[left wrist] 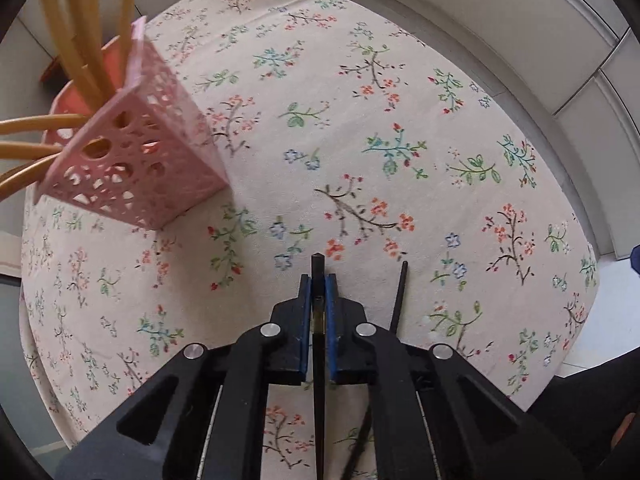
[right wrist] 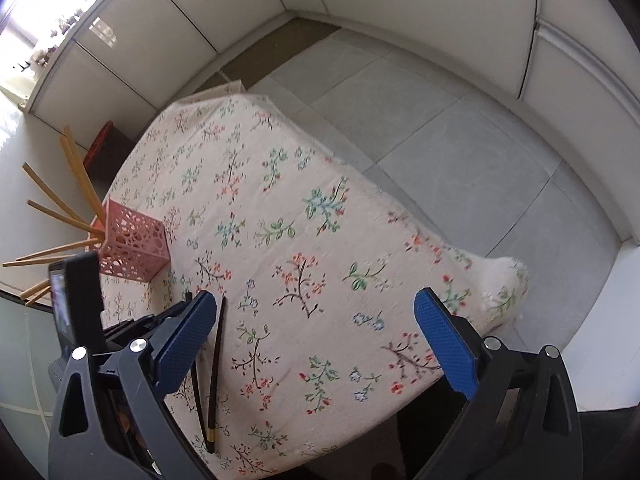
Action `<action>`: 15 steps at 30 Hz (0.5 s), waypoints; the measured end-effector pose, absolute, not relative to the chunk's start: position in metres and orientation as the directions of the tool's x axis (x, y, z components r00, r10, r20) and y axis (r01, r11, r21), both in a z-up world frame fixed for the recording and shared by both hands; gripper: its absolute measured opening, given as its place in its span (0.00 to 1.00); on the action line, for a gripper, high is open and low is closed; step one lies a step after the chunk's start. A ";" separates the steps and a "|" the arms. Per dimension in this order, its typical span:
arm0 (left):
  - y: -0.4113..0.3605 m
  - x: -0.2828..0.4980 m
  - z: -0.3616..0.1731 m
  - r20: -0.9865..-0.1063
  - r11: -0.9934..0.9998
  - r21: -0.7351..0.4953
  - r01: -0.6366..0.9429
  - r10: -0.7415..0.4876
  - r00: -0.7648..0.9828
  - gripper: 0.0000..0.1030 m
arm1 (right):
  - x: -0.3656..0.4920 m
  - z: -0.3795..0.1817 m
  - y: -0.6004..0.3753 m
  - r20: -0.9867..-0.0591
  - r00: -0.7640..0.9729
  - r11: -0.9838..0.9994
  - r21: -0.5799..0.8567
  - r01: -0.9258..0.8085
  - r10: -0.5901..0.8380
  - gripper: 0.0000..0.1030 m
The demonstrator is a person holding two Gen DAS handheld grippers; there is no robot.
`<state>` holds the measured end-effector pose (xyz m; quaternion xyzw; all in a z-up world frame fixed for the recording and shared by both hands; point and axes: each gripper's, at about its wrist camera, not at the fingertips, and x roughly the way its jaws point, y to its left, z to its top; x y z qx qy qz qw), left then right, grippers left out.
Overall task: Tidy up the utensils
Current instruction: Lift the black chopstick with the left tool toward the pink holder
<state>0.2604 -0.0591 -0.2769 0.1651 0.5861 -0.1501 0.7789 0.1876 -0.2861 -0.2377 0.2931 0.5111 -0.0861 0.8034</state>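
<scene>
The left tool [left wrist: 319, 280] clamps one black chopstick [left wrist: 318, 268] between its blue pads, low over the floral-clothed bench [left wrist: 360, 120]. A second black chopstick [left wrist: 401, 292] lies on the cloth just beside it. The right tool [right wrist: 316, 344] hangs with its jaws wide apart and nothing between them. At the bench's far left edge stands the pink perforated holder [left wrist: 136, 160], already bristling with bamboo chopsticks [left wrist: 80, 40]. The pick-up appears under way; the next move likely calls for carrying the chopstick across and standing it in the holder.
</scene>
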 end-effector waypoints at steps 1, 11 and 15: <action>-0.051 0.256 -0.272 -0.958 0.904 0.087 0.419 -0.039 0.283 0.06 | 0.193 -0.245 -0.278 -0.881 0.439 0.811 0.383 0.441 0.177 0.94; 0.023 0.203 -0.190 -0.893 0.936 0.085 0.342 -0.081 0.443 0.06 | 0.255 -0.296 -0.164 -0.963 0.259 0.923 0.163 0.348 0.073 0.79; 0.022 0.205 -0.171 -0.866 0.946 0.070 0.317 -0.101 0.490 0.06 | 0.260 -0.295 -0.133 -0.957 0.289 0.941 0.076 0.330 -0.024 0.63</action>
